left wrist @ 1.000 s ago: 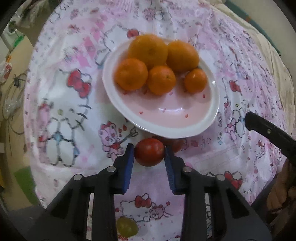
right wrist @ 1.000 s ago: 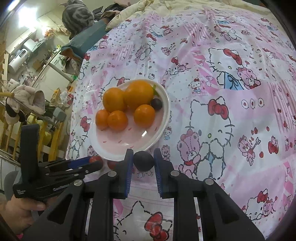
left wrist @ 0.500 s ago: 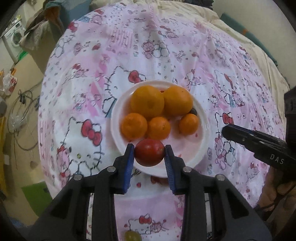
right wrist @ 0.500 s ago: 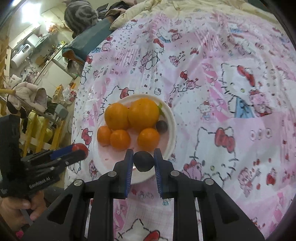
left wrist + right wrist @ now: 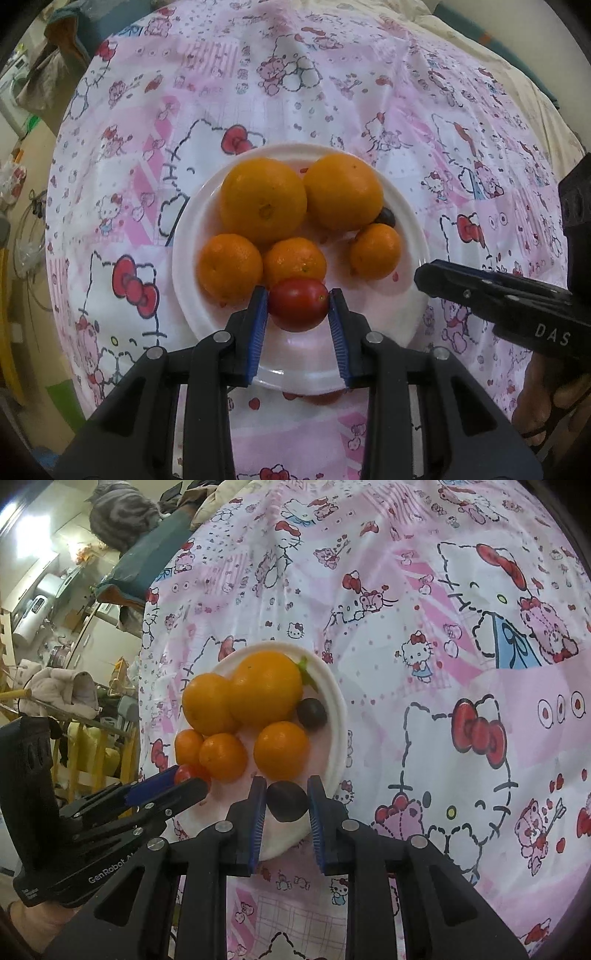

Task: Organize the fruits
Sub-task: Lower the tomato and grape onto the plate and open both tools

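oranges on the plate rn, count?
5 oranges: two big at the plate's far side, three small nearer. None visibly hidden.

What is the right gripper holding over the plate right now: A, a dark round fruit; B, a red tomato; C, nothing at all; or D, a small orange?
A: in the right wrist view the right gripper is shut on a dark round fruit over the near edge of the white plate, while the red tomato sits in the left gripper.
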